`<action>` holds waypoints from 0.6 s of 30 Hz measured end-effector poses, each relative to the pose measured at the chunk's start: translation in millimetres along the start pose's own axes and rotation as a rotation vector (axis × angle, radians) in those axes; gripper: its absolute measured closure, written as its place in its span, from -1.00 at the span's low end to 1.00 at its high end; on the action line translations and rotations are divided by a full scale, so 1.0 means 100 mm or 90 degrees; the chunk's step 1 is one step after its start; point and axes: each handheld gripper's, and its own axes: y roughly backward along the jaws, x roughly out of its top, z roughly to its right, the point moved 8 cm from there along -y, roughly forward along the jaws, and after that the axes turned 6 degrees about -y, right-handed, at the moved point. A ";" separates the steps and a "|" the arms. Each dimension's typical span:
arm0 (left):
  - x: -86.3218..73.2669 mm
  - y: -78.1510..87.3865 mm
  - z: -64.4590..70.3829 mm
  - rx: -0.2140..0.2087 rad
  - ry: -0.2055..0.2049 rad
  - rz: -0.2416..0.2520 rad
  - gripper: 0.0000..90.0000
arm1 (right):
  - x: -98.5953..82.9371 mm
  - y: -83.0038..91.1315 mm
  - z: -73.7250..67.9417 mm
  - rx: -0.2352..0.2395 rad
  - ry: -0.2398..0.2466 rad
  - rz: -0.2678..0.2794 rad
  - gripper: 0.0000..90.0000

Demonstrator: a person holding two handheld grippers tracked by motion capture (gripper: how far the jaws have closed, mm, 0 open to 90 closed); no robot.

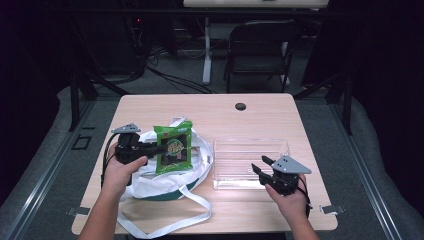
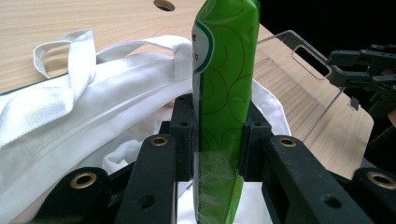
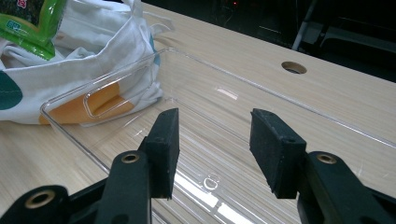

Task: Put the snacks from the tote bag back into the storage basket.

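Two tools work at one tabletop (image 1: pixel 260 107). Nearest the front edge, the right tool (image 1: pixel 263 168) sits at the front right, held in one hand (image 1: pixel 290 200); its jaws stand wide apart with nothing between them, just over the near wall of the one clear plastic bin (image 1: pixel 250 155). In the right gripper view the right tool (image 3: pixel 215 140) looks down into that bin (image 3: pixel 261 121), whose floor lies bare. The bin rests on the right half of the tabletop, its left wall just beside the one white cloth bag (image 1: pixel 150 177), which spreads over the left half with one strap looping toward the front edge. Above the bag, the left tool (image 1: pixel 162 148), held in the other hand (image 1: pixel 120 172), is clamped on the one green snack packet (image 1: pixel 173 147), lifted upright over the bag's mouth. In the left gripper view the pads press both faces of the packet (image 2: pixel 224 93), with the bag (image 2: pixel 84 107) behind. One round hole (image 1: pixel 240 106) marks the tabletop near the far edge
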 end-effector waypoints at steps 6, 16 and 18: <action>0.03 0.00 0.06 -0.006 -0.008 0.005 0.61 | 0.00 0.00 -0.01 0.004 -0.002 0.000 0.18; 0.08 0.00 0.18 -0.010 -0.031 0.008 0.61 | 0.00 0.00 -0.01 0.007 -0.002 -0.002 0.19; 0.09 -0.01 0.19 -0.010 -0.032 0.008 0.61 | 0.00 0.00 -0.02 0.007 -0.003 -0.002 0.19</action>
